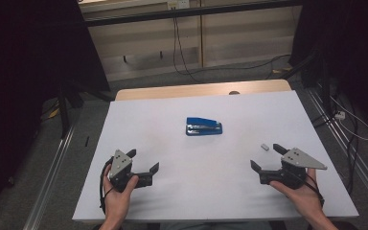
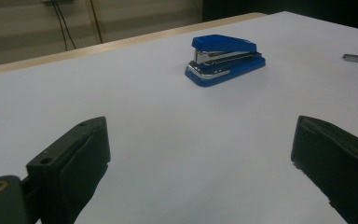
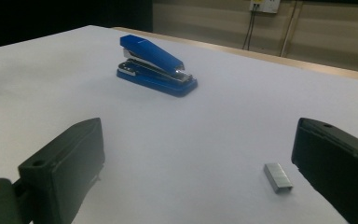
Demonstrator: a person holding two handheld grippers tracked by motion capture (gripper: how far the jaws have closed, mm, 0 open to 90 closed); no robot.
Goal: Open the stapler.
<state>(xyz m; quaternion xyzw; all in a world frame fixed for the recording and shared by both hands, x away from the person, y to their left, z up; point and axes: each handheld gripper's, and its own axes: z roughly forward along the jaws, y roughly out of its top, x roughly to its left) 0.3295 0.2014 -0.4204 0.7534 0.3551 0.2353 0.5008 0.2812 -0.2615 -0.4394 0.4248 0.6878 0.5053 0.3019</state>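
Blue stapler (image 1: 204,126) looked rigid, fairly heavy, smooth-topped; best gripped across sides. Staple strip (image 1: 264,147) tiny, light. Left gripper (image 1: 144,160), right gripper (image 1: 264,155) jaws spread, empty.

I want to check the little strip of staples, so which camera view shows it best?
The right gripper view: the staple strip lies close, large, just inside the right gripper's open jaws. In the high view it is a tiny grey speck; the left gripper view shows it small and far off.

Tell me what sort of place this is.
Probably a lab recording station: a white-topped table with just a blue stapler and a staple strip, dark curtains at both sides, and cables trailing behind.
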